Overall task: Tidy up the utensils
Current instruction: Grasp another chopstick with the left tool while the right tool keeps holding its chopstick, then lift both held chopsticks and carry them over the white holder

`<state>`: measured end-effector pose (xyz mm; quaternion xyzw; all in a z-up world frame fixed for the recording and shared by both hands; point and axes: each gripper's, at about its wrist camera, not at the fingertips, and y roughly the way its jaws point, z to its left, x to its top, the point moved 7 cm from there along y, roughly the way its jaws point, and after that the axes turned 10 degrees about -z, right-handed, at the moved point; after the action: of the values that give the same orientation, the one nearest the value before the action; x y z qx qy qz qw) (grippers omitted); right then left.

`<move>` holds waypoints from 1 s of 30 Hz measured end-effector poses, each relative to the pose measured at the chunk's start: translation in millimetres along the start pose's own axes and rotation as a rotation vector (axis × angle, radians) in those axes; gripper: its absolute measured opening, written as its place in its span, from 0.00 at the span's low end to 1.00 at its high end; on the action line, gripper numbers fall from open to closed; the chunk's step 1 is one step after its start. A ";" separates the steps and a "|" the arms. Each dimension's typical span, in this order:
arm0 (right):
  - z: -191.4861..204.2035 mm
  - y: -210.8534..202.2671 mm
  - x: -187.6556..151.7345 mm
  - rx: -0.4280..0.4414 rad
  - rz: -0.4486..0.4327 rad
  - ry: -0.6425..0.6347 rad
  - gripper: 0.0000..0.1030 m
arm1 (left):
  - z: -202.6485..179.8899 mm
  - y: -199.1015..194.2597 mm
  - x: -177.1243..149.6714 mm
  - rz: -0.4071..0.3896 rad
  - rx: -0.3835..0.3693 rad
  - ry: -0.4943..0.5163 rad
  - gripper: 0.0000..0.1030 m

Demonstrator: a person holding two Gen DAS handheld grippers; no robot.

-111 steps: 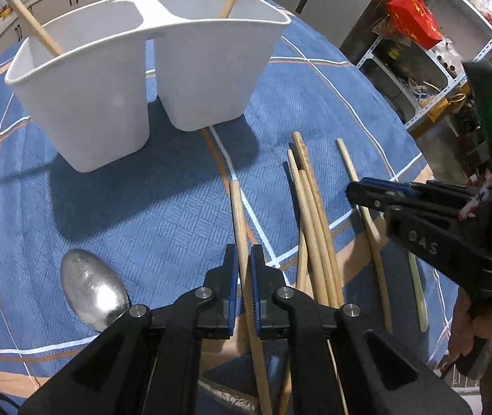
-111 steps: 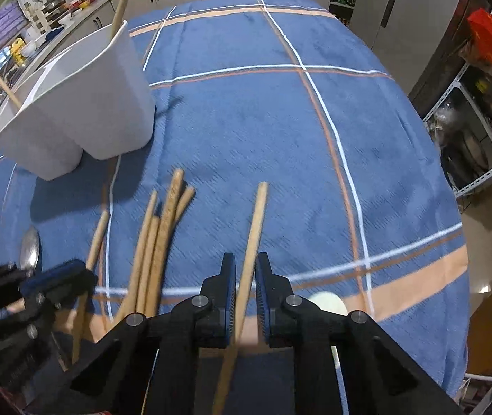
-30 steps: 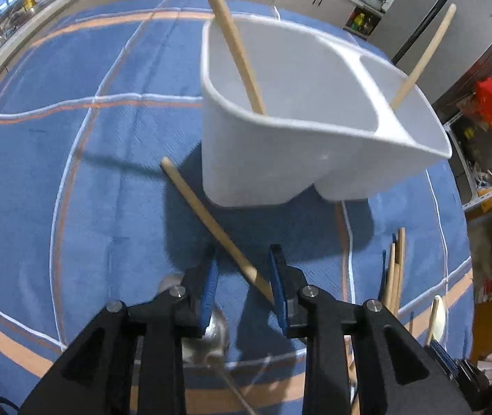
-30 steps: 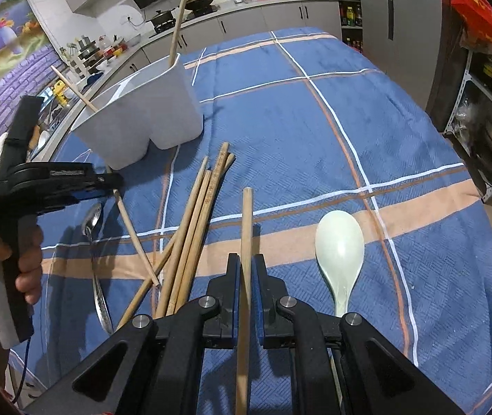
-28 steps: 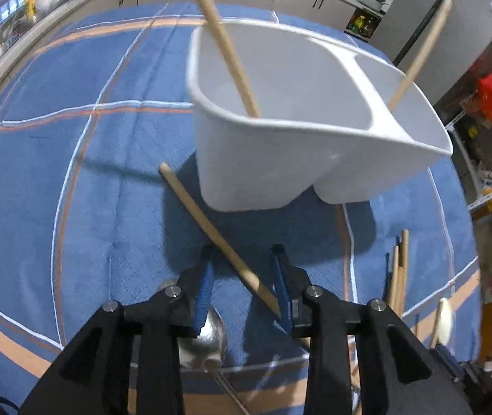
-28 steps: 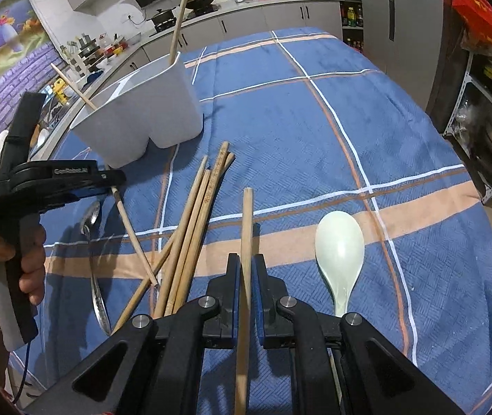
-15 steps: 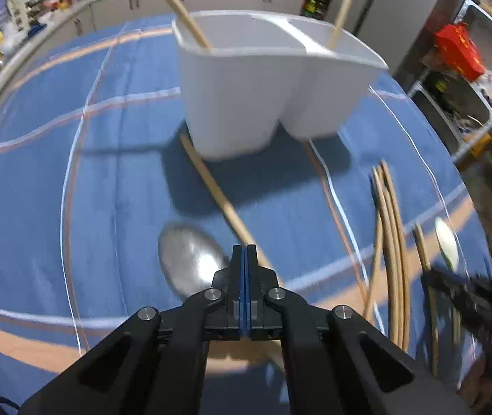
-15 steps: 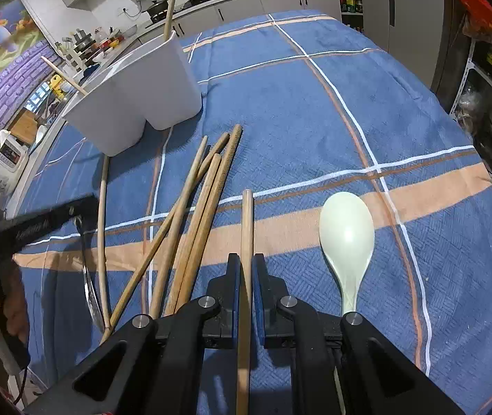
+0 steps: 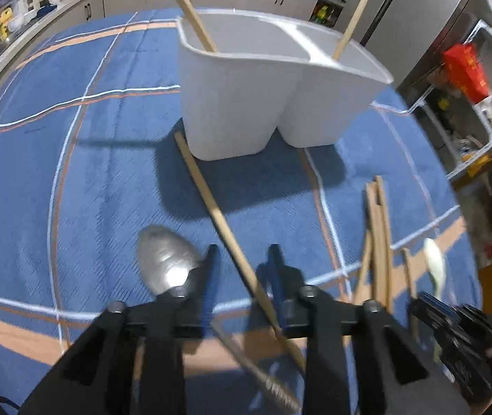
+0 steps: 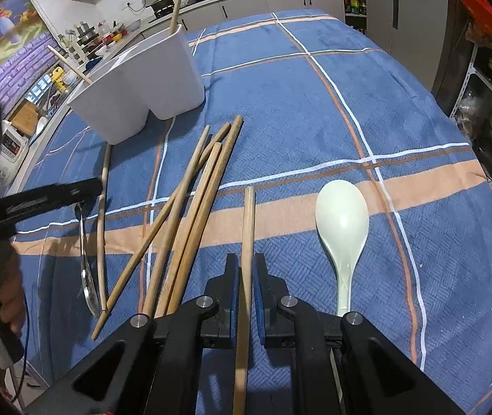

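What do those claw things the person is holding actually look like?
Each claw is matte black plastic, with two angular fingers fastened by round silver bolts and tipped with blue ribbed pads. The left claw matches it; seen from the other camera, it has a long black pistol-style body with small pale lettering and a thin dark cable trailing below.

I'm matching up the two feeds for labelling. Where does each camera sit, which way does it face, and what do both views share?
Left wrist: on the left gripper, angled down at the blue tablecloth toward the white holder; its open fingers straddle a chopstick.
Right wrist: on the right gripper, angled down along the table; its fingers are shut on a chopstick, and a hand holds the left gripper at the left edge.
Shared: holder, metal spoon, chopstick bundle, pale spoon.
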<state>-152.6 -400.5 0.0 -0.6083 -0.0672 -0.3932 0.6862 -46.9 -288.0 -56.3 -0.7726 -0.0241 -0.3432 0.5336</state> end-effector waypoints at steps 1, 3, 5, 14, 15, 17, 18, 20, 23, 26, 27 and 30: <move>0.4 0.2 0.2 -0.002 0.002 -0.004 0.09 | -1.6 3.2 7.0 -0.017 0.023 0.012 0.29; 1.5 0.6 0.3 -0.010 0.005 -0.014 0.09 | -5.2 7.1 9.9 -0.026 0.062 0.036 0.24; 2.7 1.4 0.6 -0.008 0.009 -0.021 0.09 | -8.4 7.0 8.3 -0.032 0.058 0.036 0.16; -2.5 -13.6 -20.0 0.033 0.057 -0.006 0.07 | -0.7 -33.5 -46.4 0.012 -0.057 0.002 0.06; -3.3 -15.7 -22.5 0.032 0.062 -0.009 0.07 | -3.5 -36.9 -52.5 0.022 -0.076 -0.004 0.06; -3.6 -18.5 -26.3 0.029 0.070 -0.028 0.07 | -6.4 -47.0 -69.5 0.039 -0.110 0.001 0.06; -3.2 -19.1 -27.2 0.024 0.072 -0.040 0.07 | -7.9 -49.0 -72.0 0.043 -0.123 0.006 0.06; -1.7 -19.0 -27.7 0.015 0.076 -0.061 0.08 | -11.2 -50.1 -74.3 0.045 -0.120 0.024 0.06; 1.4 -17.5 -27.5 -0.007 0.089 -0.079 0.09 | -19.1 -46.4 -68.9 0.049 -0.097 0.044 0.06; 6.5 -15.6 -27.4 -0.041 0.104 -0.118 0.10 | -27.8 -40.3 -61.6 0.061 -0.083 0.087 0.06; 8.4 -14.5 -27.2 -0.054 0.114 -0.134 0.11 | -30.8 -38.4 -60.2 0.063 -0.074 0.099 0.06; 15.5 -10.5 -26.9 -0.089 0.131 -0.174 0.17 | -36.9 -34.4 -55.9 0.063 -0.046 0.131 0.06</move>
<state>-171.5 -374.0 -3.3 -0.6730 -0.0694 -0.2957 0.6744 -122.1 -285.9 -52.4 -0.7609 0.0431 -0.3763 0.5269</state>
